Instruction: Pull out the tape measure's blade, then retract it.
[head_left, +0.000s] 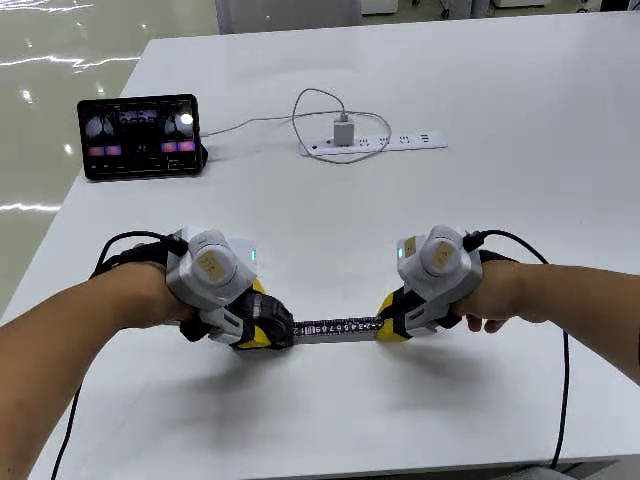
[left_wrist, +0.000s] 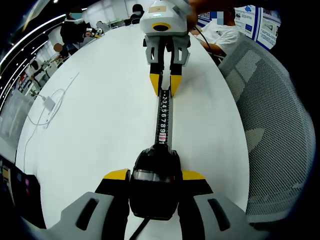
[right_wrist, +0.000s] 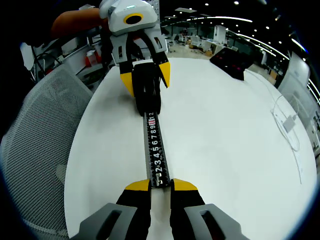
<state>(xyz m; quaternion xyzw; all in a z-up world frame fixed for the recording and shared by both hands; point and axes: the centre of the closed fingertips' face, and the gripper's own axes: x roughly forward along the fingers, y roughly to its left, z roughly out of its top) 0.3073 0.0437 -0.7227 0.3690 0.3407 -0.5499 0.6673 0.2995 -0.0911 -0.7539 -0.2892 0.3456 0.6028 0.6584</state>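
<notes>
My left tool (left_wrist: 155, 176) is clamped on the tape measure (left_wrist: 154, 190) at the bottom centre of the left gripper view. Its yellow-tipped jaws press against the two sides of the black, rounded, glossy body. The blade (left_wrist: 163, 117) runs out of it straight up the frame, a narrow flat strip printed with numerals, lying along the smooth white bench (left_wrist: 95, 130). At the upper centre, my right tool (left_wrist: 165, 85) is closed on the blade's tip, jaws nearly together. In the head view the tape measure sits at lower centre, stretched between both tools. A dark tablet (head_left: 140, 135) stands at upper left, and a white power strip (head_left: 400, 142) with a looped cable lies at upper centre.
</notes>
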